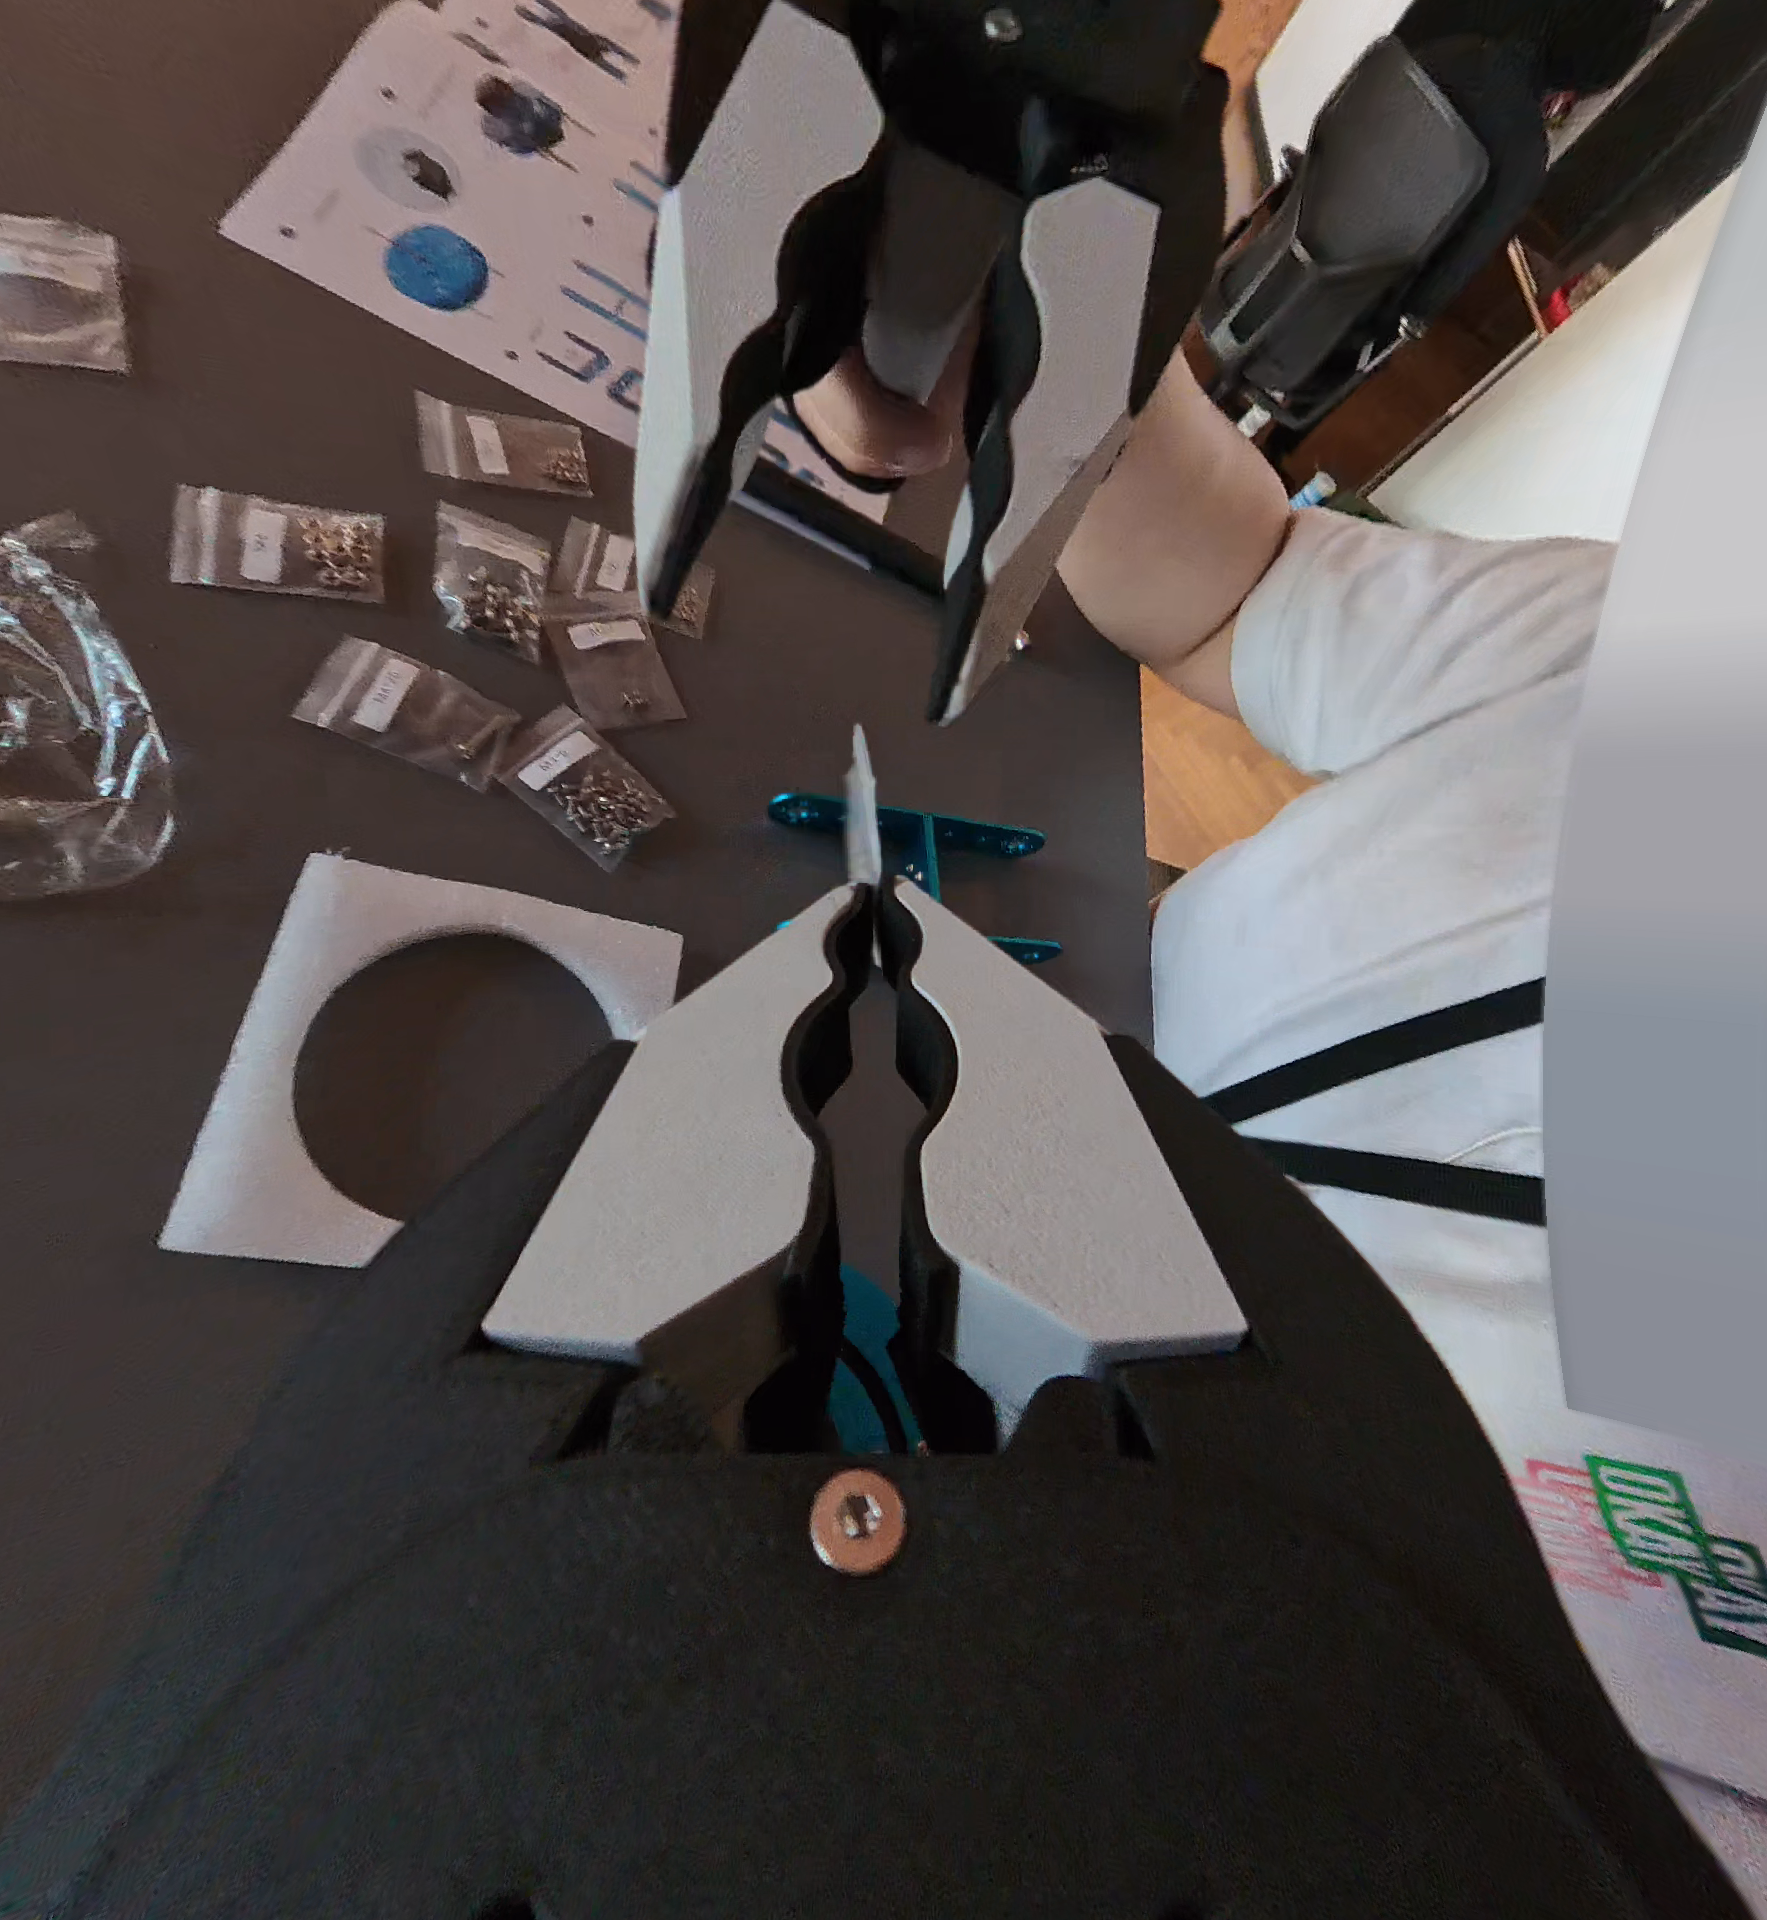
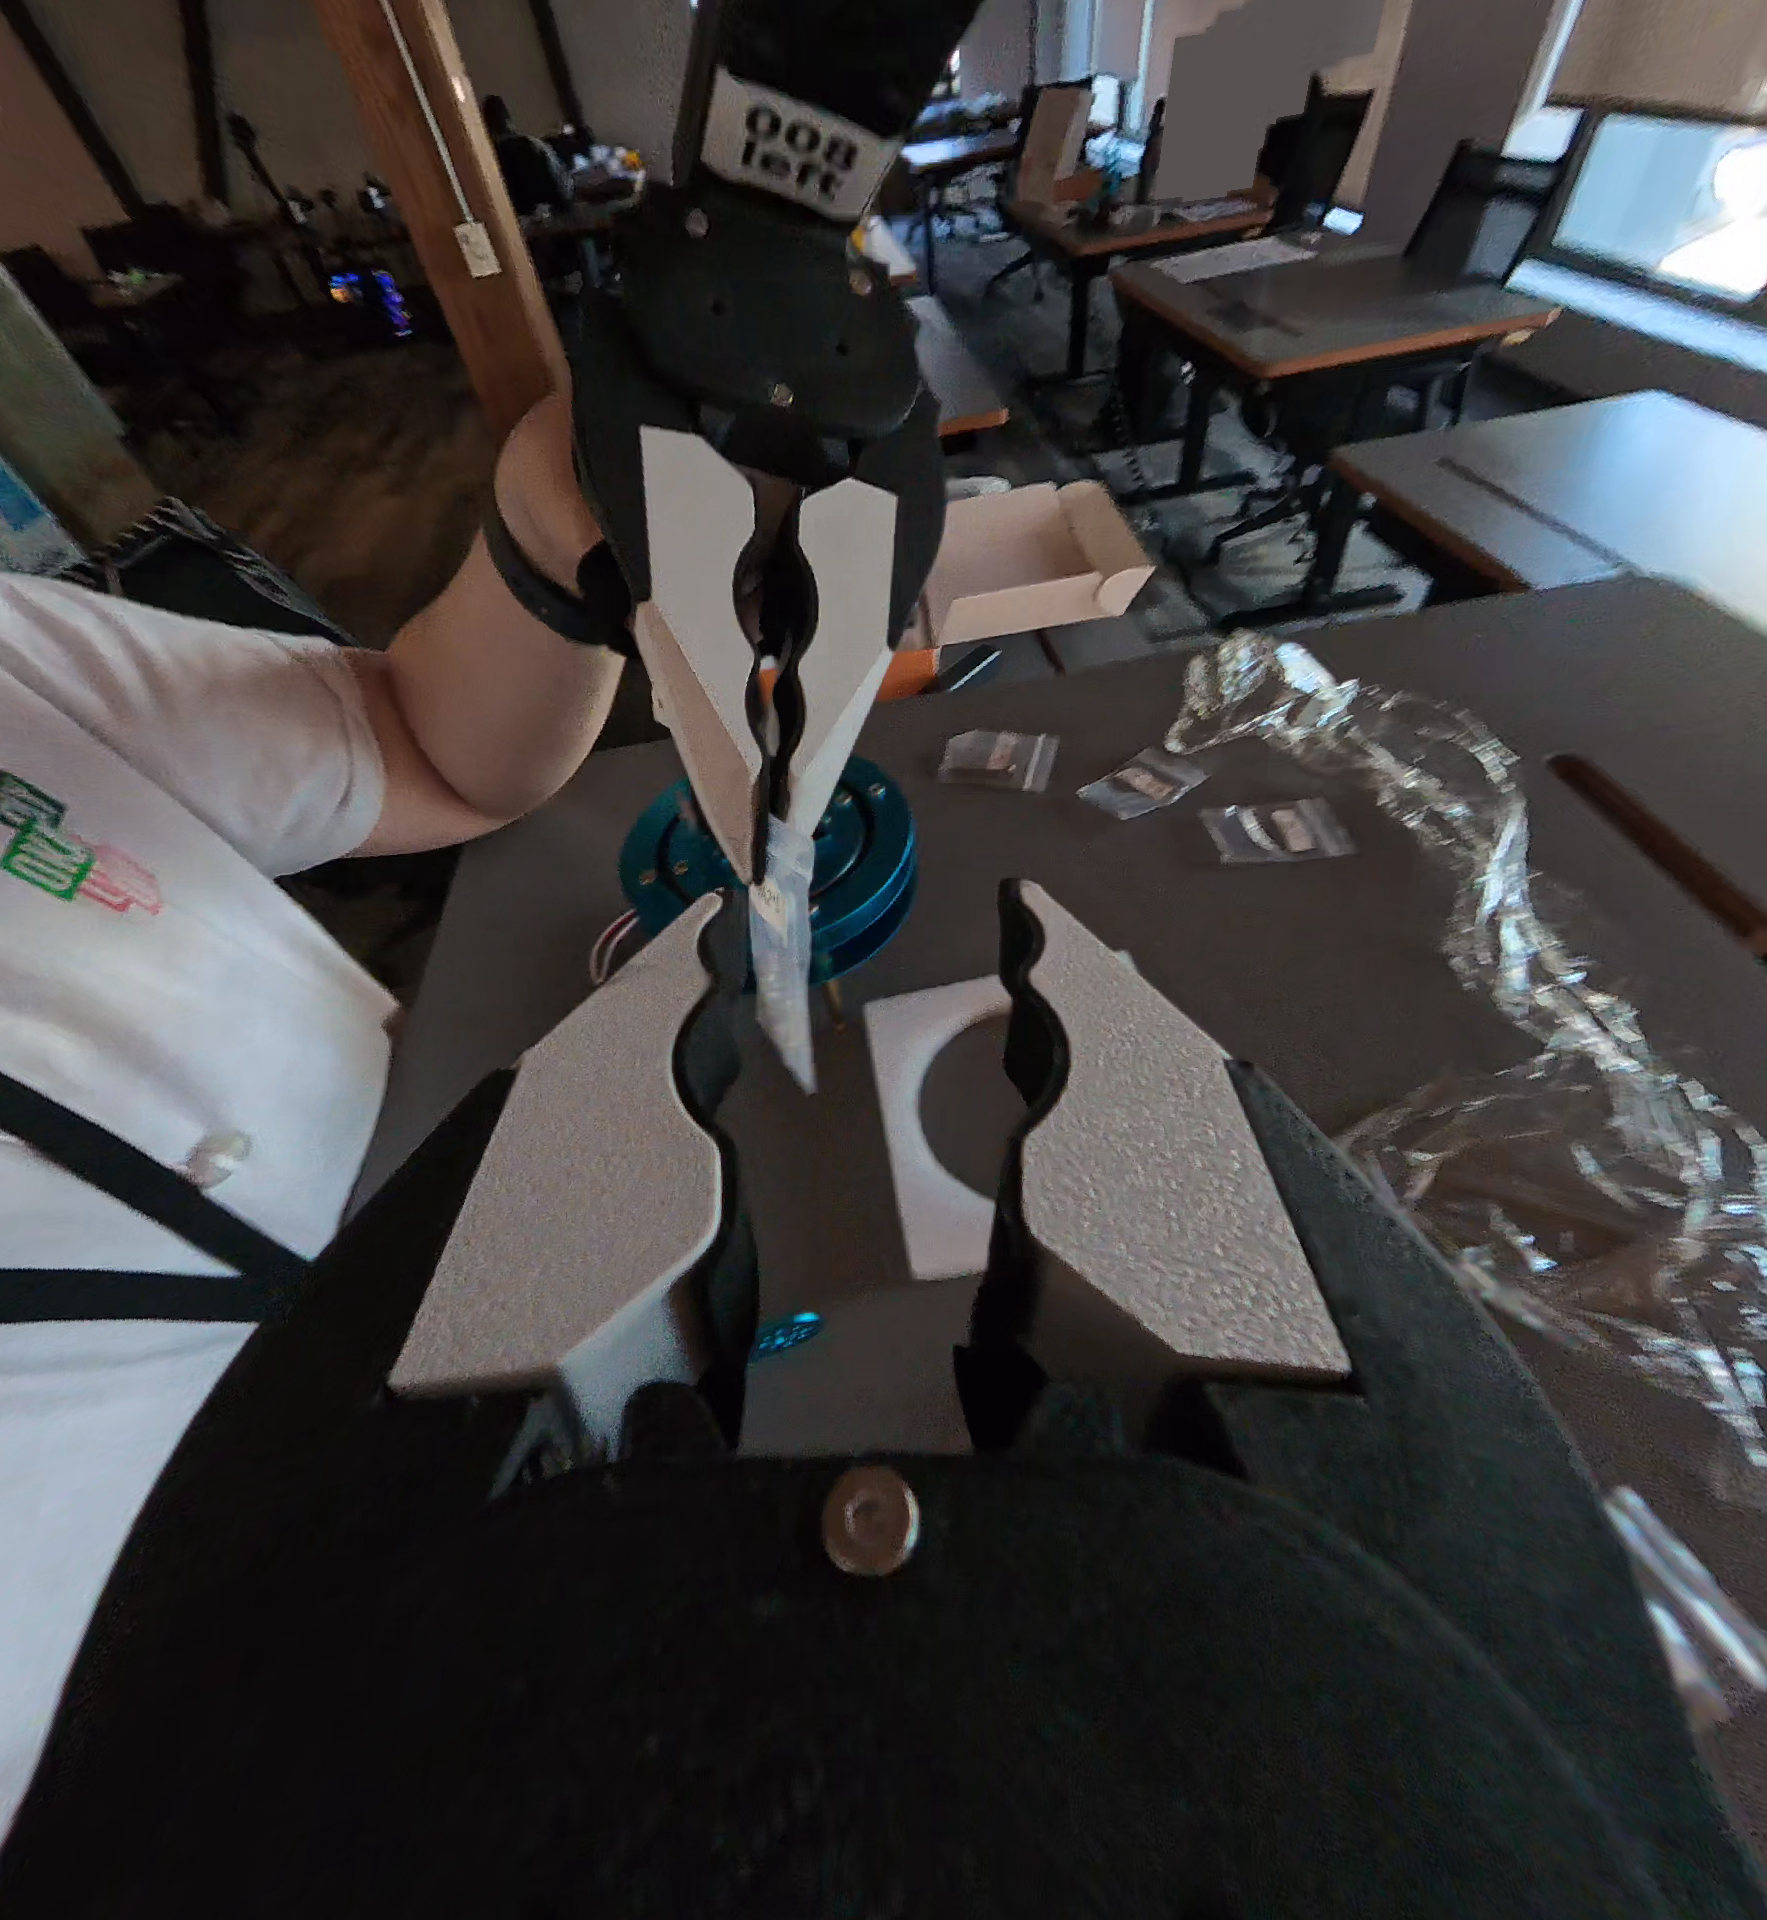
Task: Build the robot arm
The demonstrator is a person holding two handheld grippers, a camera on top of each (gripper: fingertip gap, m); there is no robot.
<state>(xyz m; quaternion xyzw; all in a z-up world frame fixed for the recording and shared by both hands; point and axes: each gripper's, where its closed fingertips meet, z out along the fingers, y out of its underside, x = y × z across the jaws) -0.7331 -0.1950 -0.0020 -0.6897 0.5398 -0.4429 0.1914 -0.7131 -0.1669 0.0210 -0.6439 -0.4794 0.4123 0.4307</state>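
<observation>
My left gripper [image 1: 874,899] is shut on a small clear zip bag [image 1: 862,810], seen edge-on and held above the dark table. In the right wrist view the left gripper [image 2: 770,862] points down with the bag [image 2: 783,977] hanging from its tips. My right gripper [image 2: 858,904] is open, its fingers either side of the bag's lower end and not touching it. It also shows in the left wrist view [image 1: 806,649], open and facing the bag. A blue round metal part [image 2: 863,873] and a blue bracket [image 1: 936,831] lie on the table below.
A white foam square with a round hole [image 1: 255,1101] lies on the dark table [image 1: 183,436], with several small bags of screws [image 1: 489,597], crumpled clear plastic [image 1: 37,717] and a printed sheet [image 1: 463,177]. A person's arm and white shirt [image 1: 1378,831] are at the table edge. A white box [image 2: 1024,571] stands behind. About 5 cm separates my left fingertips from my right.
</observation>
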